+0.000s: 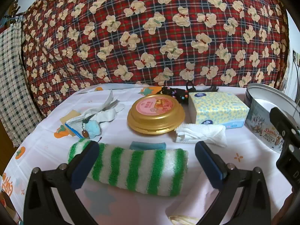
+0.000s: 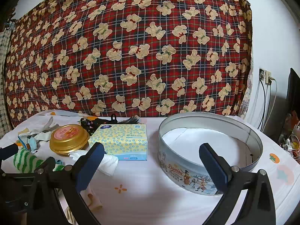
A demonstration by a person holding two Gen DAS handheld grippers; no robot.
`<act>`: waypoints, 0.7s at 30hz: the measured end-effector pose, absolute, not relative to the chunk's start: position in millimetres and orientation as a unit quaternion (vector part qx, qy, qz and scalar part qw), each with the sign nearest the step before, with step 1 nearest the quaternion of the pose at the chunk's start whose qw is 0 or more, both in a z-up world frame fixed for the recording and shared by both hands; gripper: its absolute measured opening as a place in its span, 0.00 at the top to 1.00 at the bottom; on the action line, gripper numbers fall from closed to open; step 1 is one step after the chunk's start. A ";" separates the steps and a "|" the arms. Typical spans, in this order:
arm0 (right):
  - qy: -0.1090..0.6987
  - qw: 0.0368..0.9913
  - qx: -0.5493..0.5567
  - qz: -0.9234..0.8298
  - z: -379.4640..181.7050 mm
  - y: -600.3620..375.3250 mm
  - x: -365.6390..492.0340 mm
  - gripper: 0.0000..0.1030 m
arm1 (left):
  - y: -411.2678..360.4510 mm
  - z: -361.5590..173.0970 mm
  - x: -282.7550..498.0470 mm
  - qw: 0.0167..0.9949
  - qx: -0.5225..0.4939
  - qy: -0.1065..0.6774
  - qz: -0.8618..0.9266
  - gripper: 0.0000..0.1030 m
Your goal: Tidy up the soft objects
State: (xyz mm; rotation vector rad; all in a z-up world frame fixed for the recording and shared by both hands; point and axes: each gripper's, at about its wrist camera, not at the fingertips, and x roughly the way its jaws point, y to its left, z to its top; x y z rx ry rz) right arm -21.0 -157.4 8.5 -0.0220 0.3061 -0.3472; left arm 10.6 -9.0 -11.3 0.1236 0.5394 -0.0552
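A rolled green-and-white striped towel (image 1: 135, 170) lies crosswise on the white tablecloth, right in front of my left gripper (image 1: 147, 163). That gripper is open; its left fingertip overlaps the towel's left end, and its right one stands clear of the right end. A crumpled white cloth (image 1: 200, 134) lies beyond, next to a yellow tissue pack (image 1: 217, 108). My right gripper (image 2: 152, 166) is open with nothing between its fingers, just left of the open round cookie tin (image 2: 187, 168), whose inside looks bare. The striped towel (image 2: 26, 161) shows at the left edge there.
A gold lidded tin (image 1: 155, 114) sits mid-table. At the left lie white socks (image 1: 105, 112) and a blue plush charm (image 1: 92, 128). Black hair ties (image 1: 176, 93) sit at the back. A plaid bear-print blanket (image 2: 131, 56) hangs behind. Cables (image 2: 264, 101) run down the right wall.
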 end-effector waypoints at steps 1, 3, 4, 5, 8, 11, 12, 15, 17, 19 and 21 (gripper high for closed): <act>0.152 0.973 -0.011 -0.172 8.5 -157.4 -20.9 0.01 | -9.3 -11.1 10.6 0.962 0.061 0.266 -0.027 0.00; 0.152 0.973 -0.011 -0.172 8.3 -157.5 -20.8 0.01 | -9.0 -10.9 10.6 0.962 0.061 0.266 -0.027 0.00; 0.152 0.973 -0.011 -0.172 8.3 -157.6 -20.9 0.01 | -10.0 -11.0 10.7 0.962 0.061 0.266 -0.026 0.00; 0.153 0.973 -0.011 -0.172 8.4 -157.3 -20.5 0.01 | -9.0 -10.9 10.4 0.962 0.060 0.265 -0.026 0.00; 0.154 0.973 -0.011 -0.172 8.2 -157.3 -20.1 0.00 | -9.1 -10.9 9.4 0.963 0.061 0.263 -0.023 0.00; 0.155 0.973 -0.012 -0.172 7.8 -157.7 -20.2 0.01 | -8.8 -10.4 7.4 0.964 0.061 0.260 -0.018 0.00; 0.154 0.973 -0.012 -0.173 7.8 -157.4 -19.9 0.01 | -8.3 -9.6 7.5 0.964 0.062 0.259 -0.017 0.00; 0.154 0.973 -0.012 -0.173 7.4 -157.6 -19.7 0.01 | -7.4 -8.4 6.7 0.964 0.064 0.257 -0.015 0.00; 0.155 0.973 -0.012 -0.173 7.3 -157.7 -19.5 0.01 | -7.8 -7.8 5.5 0.965 0.065 0.255 -0.013 0.00; 0.156 0.972 -0.012 -0.173 7.4 -157.4 -19.4 0.01 | -8.6 -7.3 3.9 0.965 0.065 0.252 -0.012 0.00; 0.156 0.972 -0.012 -0.173 7.4 -157.2 -19.3 0.01 | -8.7 -6.4 3.6 0.966 0.067 0.251 -0.010 0.00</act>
